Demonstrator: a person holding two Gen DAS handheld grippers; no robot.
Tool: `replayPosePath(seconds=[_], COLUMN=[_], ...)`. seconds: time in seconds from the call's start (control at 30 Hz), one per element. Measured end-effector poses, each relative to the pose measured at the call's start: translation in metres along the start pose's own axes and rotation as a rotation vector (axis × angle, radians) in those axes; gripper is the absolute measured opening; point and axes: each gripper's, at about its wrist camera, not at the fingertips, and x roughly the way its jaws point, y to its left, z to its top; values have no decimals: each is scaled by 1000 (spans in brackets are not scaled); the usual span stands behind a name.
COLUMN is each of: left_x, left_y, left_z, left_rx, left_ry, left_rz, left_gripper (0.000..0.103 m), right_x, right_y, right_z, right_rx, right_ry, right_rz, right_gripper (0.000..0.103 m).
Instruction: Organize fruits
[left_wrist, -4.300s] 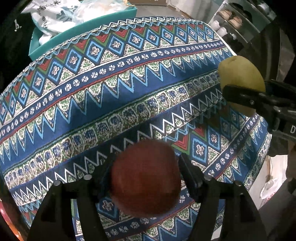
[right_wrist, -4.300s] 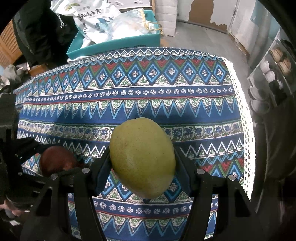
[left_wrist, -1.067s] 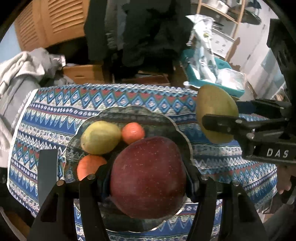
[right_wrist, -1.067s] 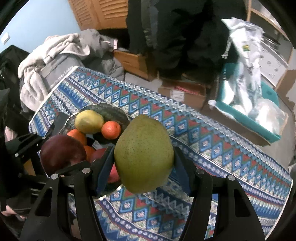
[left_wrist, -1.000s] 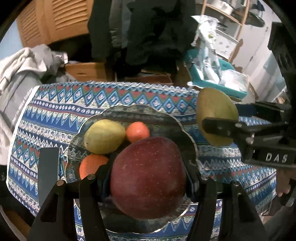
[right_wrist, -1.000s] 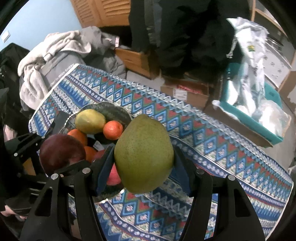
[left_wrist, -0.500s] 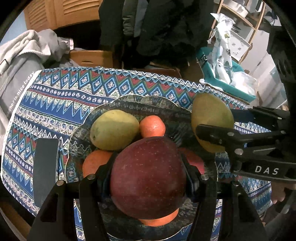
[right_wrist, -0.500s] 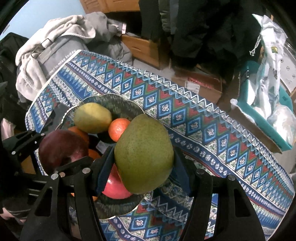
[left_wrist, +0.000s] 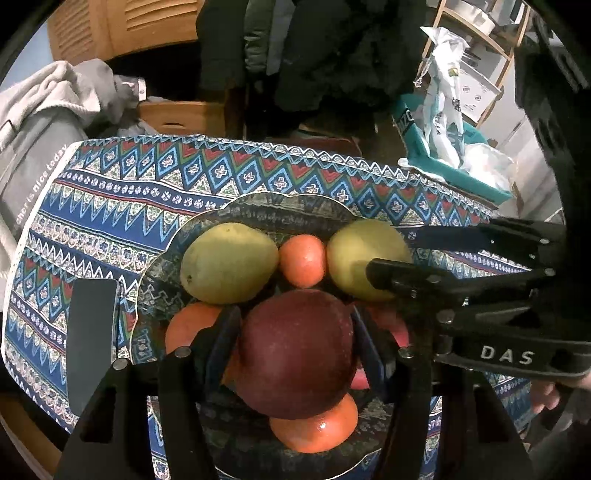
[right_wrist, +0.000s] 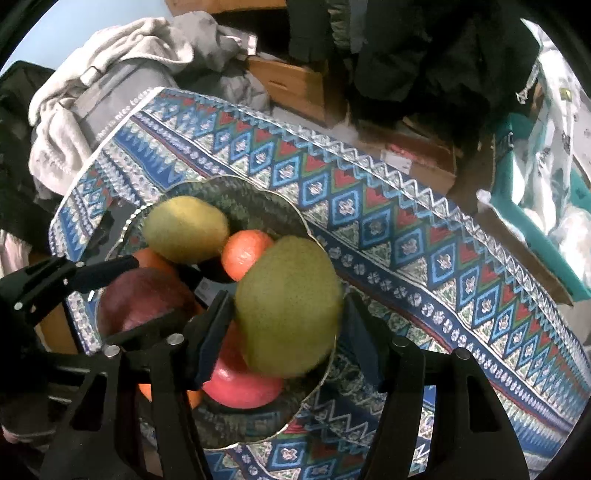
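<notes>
Left wrist view: the desk under a blue patterned cloth (left_wrist: 110, 206) fills mid-frame, carrying a dark scalloped glass plate (left_wrist: 266, 210) of fruit at centre. The left claw (left_wrist: 295, 343) is clamped on a dark red apple (left_wrist: 295, 350) at lower centre, above the plate. Right wrist view: the right claw (right_wrist: 288, 314) grips a green mango (right_wrist: 288, 306) at centre, over the plate's right rim.
</notes>
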Motion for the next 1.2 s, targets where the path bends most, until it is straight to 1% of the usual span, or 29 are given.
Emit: replayPosePath(seconds=[0.27, 0.4, 0.5, 0.77, 0.87, 0.97, 1.07, 1.13, 1.2], left_x=[-10, -25, -37, -68, -80, -93, -106, -116, -125], left_y=[-2, -4, -4, -4, -7, -10, -14, -17, -21], left_z=[-3, -2, -2, -4, -6, -8, -10, -11, -12], left_rx=[2, 10, 9, -11, -5, 2, 8, 17, 26], left_ry=[4, -24, -39, -75, -93, -112, -131, -151, -171], left_rz=[15, 42, 52, 50, 54, 54, 53, 63, 68], left_gripper=[63, 64, 67, 68, 73, 74, 75, 79, 80], right_x=[-20, -34, -48, -85, -97, -110, -124, -136, -145], right_y=[6, 7, 9, 10, 9, 8, 7, 6, 5], right_z=[-1, -2, -4, -16, -21, -28, -35, -41, -46], right_rx=[-9, -4, -13, 1, 3, 11, 18, 24, 30], right_ry=[-42, -72, -101, -168, -189, -207, -234, -255, -272], right_rz=[2, 0, -19, -23, -29, -36, -43, -51, -57], right_gripper=[64, 64, 64, 64, 65, 69, 69, 69, 71])
